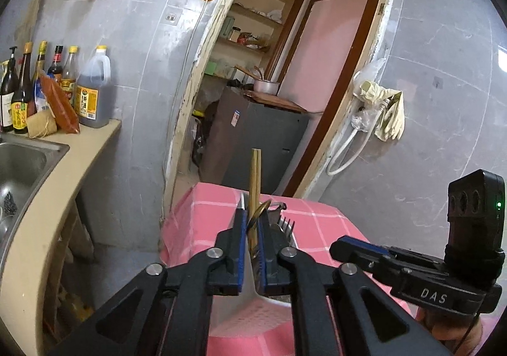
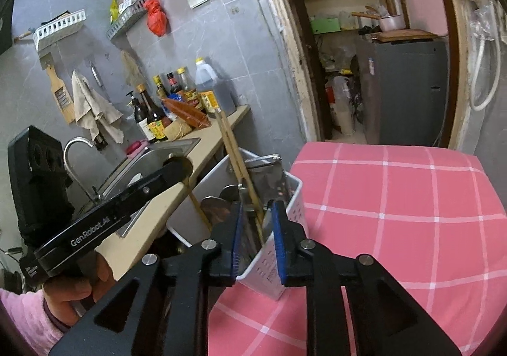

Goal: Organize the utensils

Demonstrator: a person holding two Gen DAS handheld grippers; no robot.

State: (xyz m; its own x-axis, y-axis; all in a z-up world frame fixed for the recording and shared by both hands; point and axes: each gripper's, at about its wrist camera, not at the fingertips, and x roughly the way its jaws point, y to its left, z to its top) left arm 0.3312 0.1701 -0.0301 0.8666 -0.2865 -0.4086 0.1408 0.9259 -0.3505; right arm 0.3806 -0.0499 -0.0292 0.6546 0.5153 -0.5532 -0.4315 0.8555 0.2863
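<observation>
Both tools are over the white perforated utensil holder, which stands on the desk with the pink checked cloth, near its edge beside the sink counter.

Left tool: its blue-padded jaws are only slightly apart, and a brass-coloured utensil sits right between them. Whether the pads press on it is hard to say from this angle; a thin gap seems to show on each side. Just ahead, a pair of chopsticks stands upright out of the holder, with fork tines poking up to the right.

Right tool: jaws a little apart, straddling the holder's near corner. The chopsticks lean up and left out of the holder, their lower part passing between the pads without clear contact. Dark metal utensils crowd the holder behind.

A hand in a pink sleeve grips the left tool's handle.
</observation>
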